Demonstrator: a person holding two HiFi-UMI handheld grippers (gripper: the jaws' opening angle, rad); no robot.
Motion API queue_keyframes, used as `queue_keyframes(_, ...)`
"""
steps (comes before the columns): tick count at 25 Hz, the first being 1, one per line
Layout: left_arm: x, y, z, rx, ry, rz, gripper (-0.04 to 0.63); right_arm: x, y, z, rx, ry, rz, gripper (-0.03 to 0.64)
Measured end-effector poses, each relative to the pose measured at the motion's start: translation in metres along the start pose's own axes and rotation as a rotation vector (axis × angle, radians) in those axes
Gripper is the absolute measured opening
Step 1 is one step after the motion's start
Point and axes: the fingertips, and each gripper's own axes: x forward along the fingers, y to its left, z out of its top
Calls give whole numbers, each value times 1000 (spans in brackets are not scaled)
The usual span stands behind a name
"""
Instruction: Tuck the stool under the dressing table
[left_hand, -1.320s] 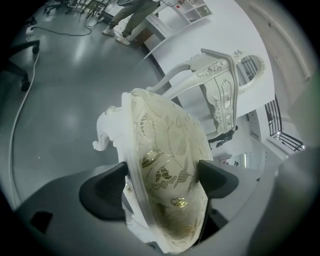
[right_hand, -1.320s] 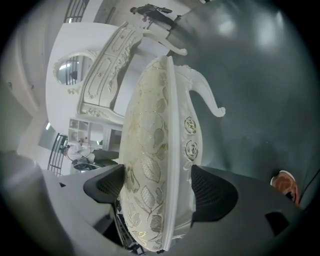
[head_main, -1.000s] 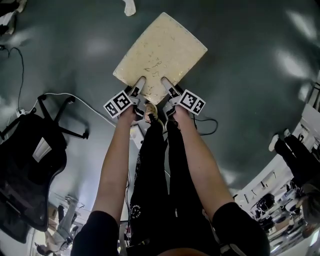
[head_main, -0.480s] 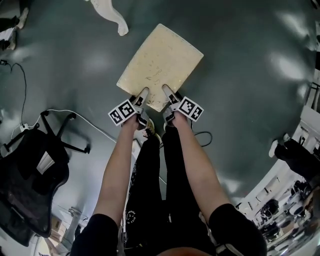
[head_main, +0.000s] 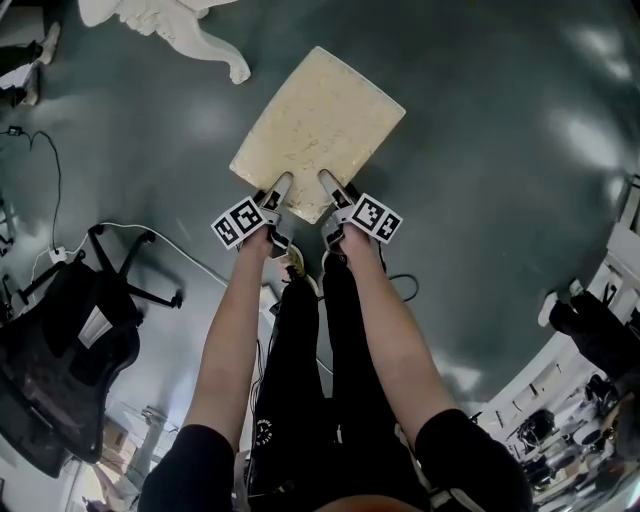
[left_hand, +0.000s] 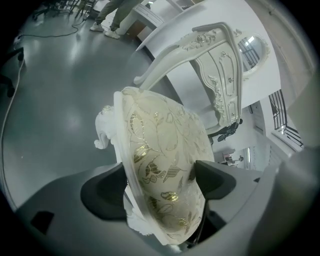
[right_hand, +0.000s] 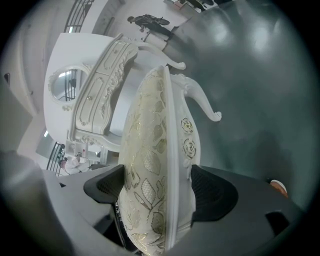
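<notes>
While the left fingers (they have just been closing) and the right fingers each clamp the stool by its near edge, we reckon we're mid-approach. The dressing table stands beyond them, leftward, so next we swing and push under.

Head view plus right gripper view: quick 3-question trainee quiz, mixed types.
1. True or false: the right gripper is clamped on the stool.
2. In the head view, the dressing table shows: A) top left, B) bottom right, C) nowhere.
3. Fill in: the black office chair stands on the person's ____ side.
Key: 1 true; 2 A; 3 left.
</notes>
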Motion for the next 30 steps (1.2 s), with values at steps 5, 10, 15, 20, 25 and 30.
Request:
queue_keyframes(5, 27, -25, 3, -6, 2, 0, 433, 1, -1, 38, -1, -23, -5, 440)
queue_keyframes(10, 59, -50, 15, -7, 9, -8, 433, 10, -1, 76, 8, -59, -17, 440)
queue_keyframes(15, 90, -72, 32, -29, 9, -16, 431, 21, 3, 115, 21, -100, -39, 436)
queue_keyframes(20, 115, -94, 44, -50, 26, -7, 431, 27, 7, 149, 28, -115, -67, 430)
queue_keyframes(25, 129, -106, 52, -53, 48, -11, 431, 33, 10, 168, 33, -146, -70, 430)
queue_keyframes(30, 135, -113, 55, -49, 65, -9, 431, 33, 12, 177, 37, -147, -66, 431)
